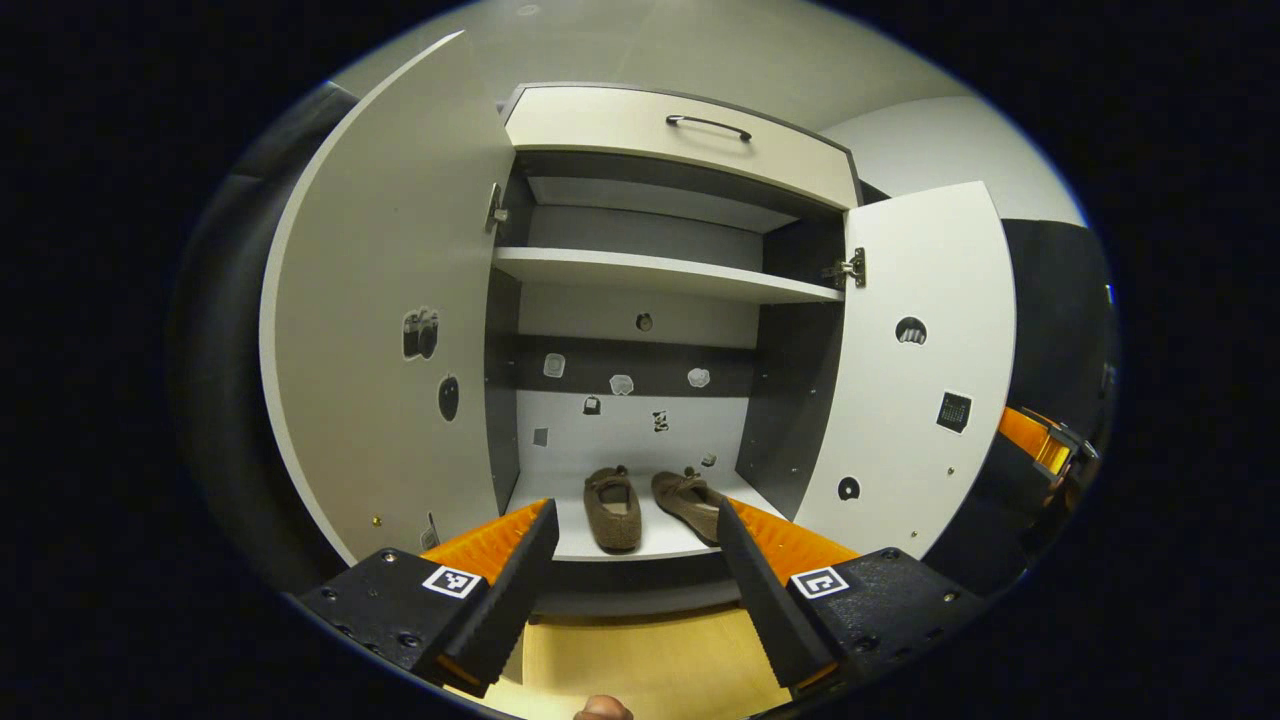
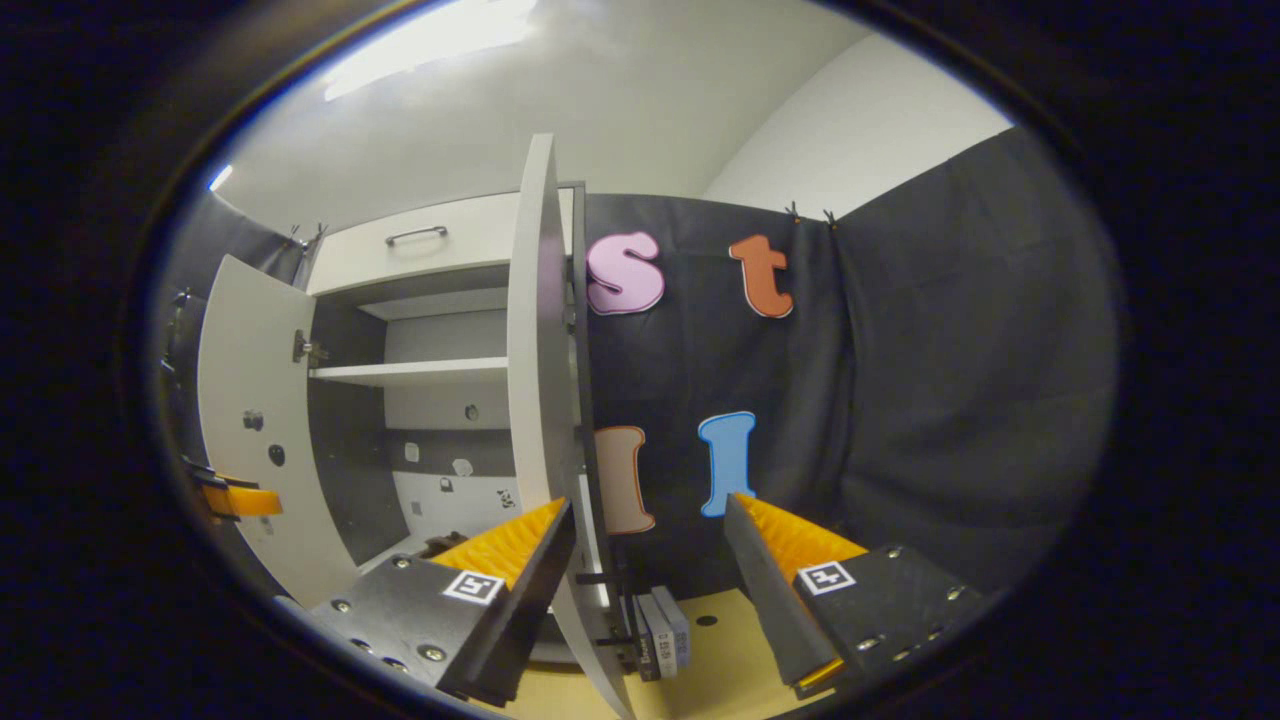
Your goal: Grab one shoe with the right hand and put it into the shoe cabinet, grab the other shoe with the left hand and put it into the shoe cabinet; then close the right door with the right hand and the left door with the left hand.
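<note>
Two brown shoes [image 1: 650,505] sit side by side on the bottom shelf of the shoe cabinet [image 1: 660,270], whose two doors, the left door [image 1: 390,300] and the right door [image 1: 920,370], both stand open. The left gripper [image 1: 634,520] faces them, jaws wide apart and empty; the right gripper [image 2: 648,515], equally spread and empty, straddles the right door's edge without touching

Shoe cabinet [image 1: 660,270]: smooth matt laminate panels, pale doors [image 1: 390,300], darker inner walls. Drawer handle [image 1: 708,124] and hinges [image 1: 848,268]: metal, slightly glossy. Two shoes [image 1: 612,508]: brown, soft, apparently suede or felt. Floor [image 1: 640,660]: smooth, light wood-look finish. Booth wall [image 2: 950,380]: matt cloth.
</note>
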A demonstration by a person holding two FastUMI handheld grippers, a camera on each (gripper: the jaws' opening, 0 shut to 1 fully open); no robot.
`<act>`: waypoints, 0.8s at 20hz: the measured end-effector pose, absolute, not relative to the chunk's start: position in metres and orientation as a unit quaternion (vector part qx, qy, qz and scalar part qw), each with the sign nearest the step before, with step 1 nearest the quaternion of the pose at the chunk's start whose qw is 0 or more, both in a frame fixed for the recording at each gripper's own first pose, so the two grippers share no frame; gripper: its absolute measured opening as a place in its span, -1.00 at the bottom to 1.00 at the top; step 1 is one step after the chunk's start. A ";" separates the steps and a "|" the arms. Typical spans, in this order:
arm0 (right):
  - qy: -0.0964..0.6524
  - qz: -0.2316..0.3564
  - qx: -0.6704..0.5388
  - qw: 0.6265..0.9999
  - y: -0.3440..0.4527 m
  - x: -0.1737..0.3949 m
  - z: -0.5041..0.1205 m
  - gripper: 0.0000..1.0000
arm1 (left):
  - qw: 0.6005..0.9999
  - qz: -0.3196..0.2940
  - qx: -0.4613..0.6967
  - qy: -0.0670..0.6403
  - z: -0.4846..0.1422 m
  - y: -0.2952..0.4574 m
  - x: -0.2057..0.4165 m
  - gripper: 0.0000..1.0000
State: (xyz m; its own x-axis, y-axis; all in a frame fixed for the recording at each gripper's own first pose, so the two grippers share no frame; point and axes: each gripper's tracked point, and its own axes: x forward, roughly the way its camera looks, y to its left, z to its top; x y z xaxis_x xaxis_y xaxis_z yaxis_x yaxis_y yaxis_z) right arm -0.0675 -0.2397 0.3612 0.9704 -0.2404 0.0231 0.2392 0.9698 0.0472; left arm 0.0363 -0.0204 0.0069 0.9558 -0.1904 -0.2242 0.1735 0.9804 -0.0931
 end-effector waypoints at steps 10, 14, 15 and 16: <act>0.002 -0.013 0.034 0.999 -0.168 -0.043 0.358 0.80 | 0.991 -0.069 -0.040 0.105 0.017 0.000 0.028 0.94; 0.008 0.019 0.039 0.999 -0.143 -0.028 0.352 0.81 | 0.992 -0.053 -0.040 0.103 0.019 0.012 0.020 0.93; 0.010 0.022 0.037 0.999 -0.138 -0.021 0.352 0.81 | 0.993 -0.049 -0.038 0.103 0.019 0.016 0.020 0.94; 0.011 0.027 0.038 0.999 -0.131 -0.016 0.352 0.81 | 0.993 -0.043 -0.038 0.104 0.018 0.020 0.019 0.94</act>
State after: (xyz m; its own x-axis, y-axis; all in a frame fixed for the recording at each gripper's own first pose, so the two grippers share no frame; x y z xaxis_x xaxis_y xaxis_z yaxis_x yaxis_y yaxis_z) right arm -0.0159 -0.1314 0.3520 0.9983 0.0551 -0.0190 -0.0535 0.9957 0.0758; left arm 0.0190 0.0203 0.0179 0.9745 -0.0933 -0.2040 0.0774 0.9934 -0.0845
